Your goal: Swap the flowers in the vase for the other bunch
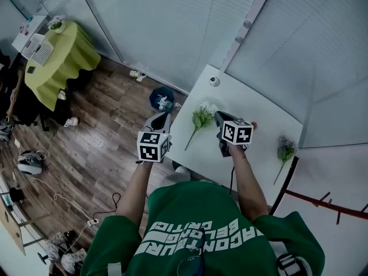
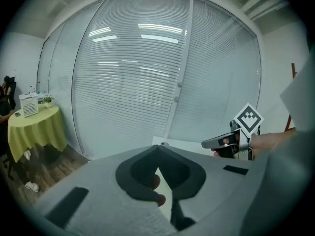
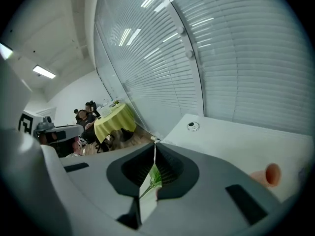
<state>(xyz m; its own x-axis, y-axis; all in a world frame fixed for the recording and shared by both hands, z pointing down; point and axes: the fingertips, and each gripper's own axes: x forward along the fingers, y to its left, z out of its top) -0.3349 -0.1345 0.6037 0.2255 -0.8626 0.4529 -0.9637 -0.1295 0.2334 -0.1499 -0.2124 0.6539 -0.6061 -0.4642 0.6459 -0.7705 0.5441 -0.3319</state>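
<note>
Both my tools are closed on nothing: the right gripper point(image 1: 219, 117) hangs over the white table point(image 1: 259, 117) just beside the green bunch point(image 1: 200, 118), with only bare tabletop between them. The left gripper point(image 1: 158, 121) sits off the table's left edge, above the wood floor point(image 1: 98, 148) near a blue bin-like thing point(image 1: 162, 99). The purplish bunch point(image 1: 285, 149) lies well apart by the right edge, a small round fitting point(image 1: 214, 81) sits at the far side, and a yellow-green clothed table point(image 1: 60, 56) stands way off left.
</note>
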